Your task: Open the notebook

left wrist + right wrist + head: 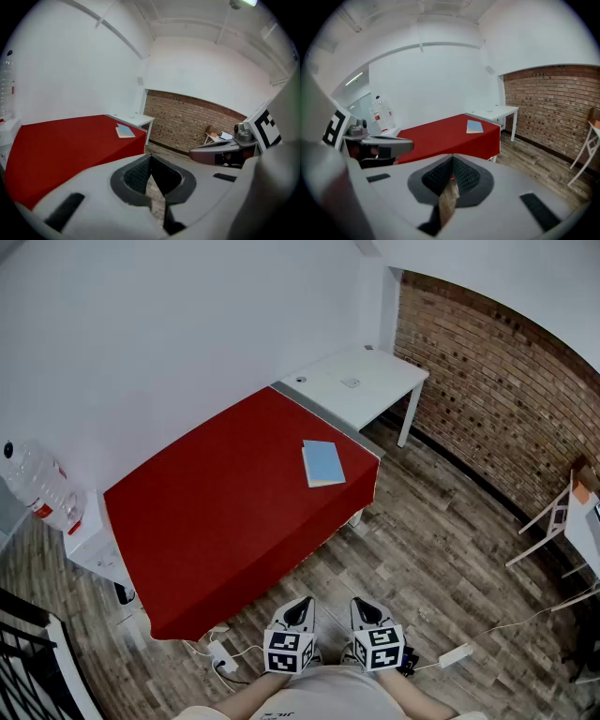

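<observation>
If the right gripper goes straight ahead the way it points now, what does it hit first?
Probably the red table, short of the notebook and to its left; depth is unclear.

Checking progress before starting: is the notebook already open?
No, the blue notebook lies closed and flat on the red table.

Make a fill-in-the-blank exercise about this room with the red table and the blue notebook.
1. The thin light-blue notebook lies flat on the red cloth with its cover ____.
2. The wall beside the white rectangular desk is built of ____.
3. The left gripper and the right gripper both hold their jaws ____, far from the notebook.
Missing words: closed; brick; shut.
</observation>
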`<state>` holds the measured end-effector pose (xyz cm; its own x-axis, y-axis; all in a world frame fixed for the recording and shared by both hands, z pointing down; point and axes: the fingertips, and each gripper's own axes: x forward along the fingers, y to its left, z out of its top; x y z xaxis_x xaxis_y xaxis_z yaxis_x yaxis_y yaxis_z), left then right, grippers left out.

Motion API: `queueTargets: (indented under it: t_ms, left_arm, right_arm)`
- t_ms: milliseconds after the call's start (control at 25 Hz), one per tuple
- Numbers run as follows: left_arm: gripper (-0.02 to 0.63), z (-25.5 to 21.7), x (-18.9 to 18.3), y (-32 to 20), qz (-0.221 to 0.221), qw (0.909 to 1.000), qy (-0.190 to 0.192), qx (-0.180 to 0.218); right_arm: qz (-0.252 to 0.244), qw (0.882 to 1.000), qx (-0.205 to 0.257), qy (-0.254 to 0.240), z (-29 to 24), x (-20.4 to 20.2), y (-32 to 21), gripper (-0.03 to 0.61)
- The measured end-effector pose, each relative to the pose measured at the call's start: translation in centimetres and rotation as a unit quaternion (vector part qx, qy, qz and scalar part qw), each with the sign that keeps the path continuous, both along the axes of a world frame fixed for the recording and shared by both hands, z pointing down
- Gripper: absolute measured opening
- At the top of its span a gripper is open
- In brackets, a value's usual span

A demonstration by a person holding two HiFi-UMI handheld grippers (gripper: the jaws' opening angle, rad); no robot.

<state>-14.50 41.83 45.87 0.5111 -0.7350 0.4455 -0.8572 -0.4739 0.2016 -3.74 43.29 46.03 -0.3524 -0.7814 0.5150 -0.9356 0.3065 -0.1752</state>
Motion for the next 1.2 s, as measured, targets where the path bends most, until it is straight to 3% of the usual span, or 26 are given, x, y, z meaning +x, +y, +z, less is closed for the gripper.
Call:
queueTargets:
  t_ms: [480, 720, 1200]
  left_arm:
    - [0.006, -0.6, -2.6, -2.9, 0.022, 0.9997, 0.006, 0.009]
    - [0.006, 0.5, -2.6, -5.5, 0.011, 0.9997, 0.019, -0.008]
    - [0.006, 0.9, 0.9, -18.5, -0.007, 1.0, -0.002, 0.002]
  right_arm:
    - [0.017, 1.0, 0.01, 0.003, -0.9, -3.4, -2.3, 0.006]
    - [0.013, 1.0, 0.008, 0.005, -0.1, -3.0, -5.0, 0.006]
    - [-0.01, 1.0, 0.008, -0.005, 0.7, 0.7, -18.5, 0.006]
